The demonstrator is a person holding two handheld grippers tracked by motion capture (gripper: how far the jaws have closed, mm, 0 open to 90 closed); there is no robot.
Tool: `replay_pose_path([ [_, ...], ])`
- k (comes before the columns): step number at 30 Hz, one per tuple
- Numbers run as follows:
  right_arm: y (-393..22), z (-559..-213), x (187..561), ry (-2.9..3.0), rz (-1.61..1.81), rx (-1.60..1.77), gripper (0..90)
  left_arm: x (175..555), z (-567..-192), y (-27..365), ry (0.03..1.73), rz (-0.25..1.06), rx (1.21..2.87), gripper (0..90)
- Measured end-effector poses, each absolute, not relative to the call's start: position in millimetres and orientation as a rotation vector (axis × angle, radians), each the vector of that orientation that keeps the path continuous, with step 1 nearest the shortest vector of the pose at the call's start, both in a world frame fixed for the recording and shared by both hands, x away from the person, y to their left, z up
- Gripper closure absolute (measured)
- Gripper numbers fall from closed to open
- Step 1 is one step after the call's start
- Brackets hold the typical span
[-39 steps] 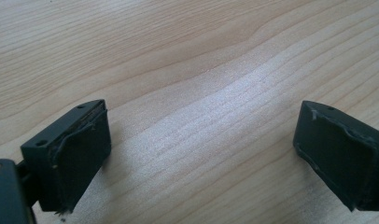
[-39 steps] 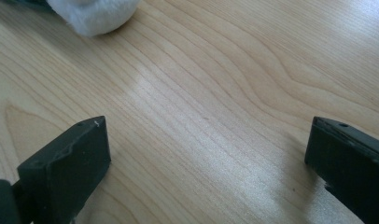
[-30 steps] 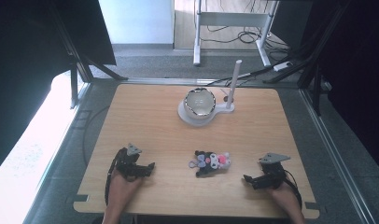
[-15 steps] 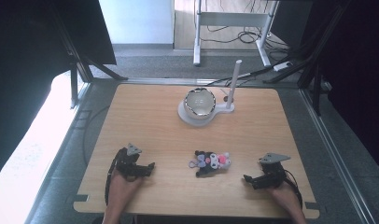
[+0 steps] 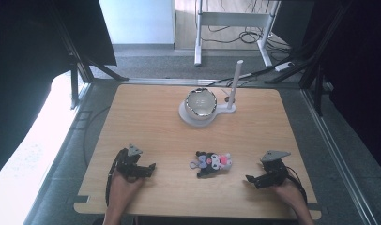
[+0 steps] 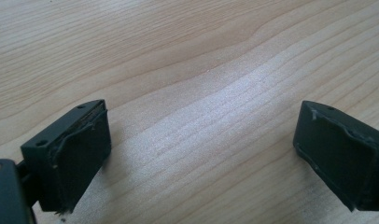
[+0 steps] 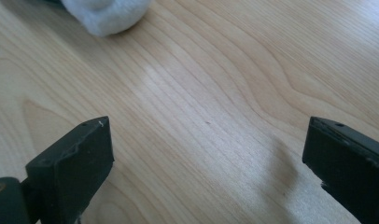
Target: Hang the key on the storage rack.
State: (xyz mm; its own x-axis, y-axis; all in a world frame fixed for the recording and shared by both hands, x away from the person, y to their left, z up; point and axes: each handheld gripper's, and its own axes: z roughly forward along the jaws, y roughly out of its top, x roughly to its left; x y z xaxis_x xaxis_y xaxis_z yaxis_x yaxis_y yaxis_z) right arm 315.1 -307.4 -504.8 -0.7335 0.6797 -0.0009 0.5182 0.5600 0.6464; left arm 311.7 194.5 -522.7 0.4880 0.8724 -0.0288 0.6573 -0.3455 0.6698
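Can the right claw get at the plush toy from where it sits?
Probably yes: the right claw is open, the plush toy lies apart from it, and bare table lies between them.

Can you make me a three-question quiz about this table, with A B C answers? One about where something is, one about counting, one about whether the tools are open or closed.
1. Where does the plush toy lie?
A. between the two tools, near the front edge
B. inside the bowl
C. on the floor

2. How many tools rest on the table?
A. one
B. two
C. four

3. How do the jaws of the left tool stand?
A. shut on the toy
B. shut on nothing
C. wide open, with bare wood between them

Answers:
1 A: the high view shows the toy on the wood between the left tool and the right tool, well in front of the shiny bowl on its white stand.
2 B: one tool sits in each hand.
3 C: the left gripper view shows both jaws far apart over plain wood.
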Motion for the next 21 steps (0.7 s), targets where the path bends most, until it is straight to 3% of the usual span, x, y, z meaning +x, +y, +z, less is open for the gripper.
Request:
replay_pose_path([
  [21, -280.5, -473.3, 338.6, 2.704, 0.806, 0.847, 2.6, 311.7, -522.7, 194.5, 1.255, 0.448, 2.113, 4.1],
])
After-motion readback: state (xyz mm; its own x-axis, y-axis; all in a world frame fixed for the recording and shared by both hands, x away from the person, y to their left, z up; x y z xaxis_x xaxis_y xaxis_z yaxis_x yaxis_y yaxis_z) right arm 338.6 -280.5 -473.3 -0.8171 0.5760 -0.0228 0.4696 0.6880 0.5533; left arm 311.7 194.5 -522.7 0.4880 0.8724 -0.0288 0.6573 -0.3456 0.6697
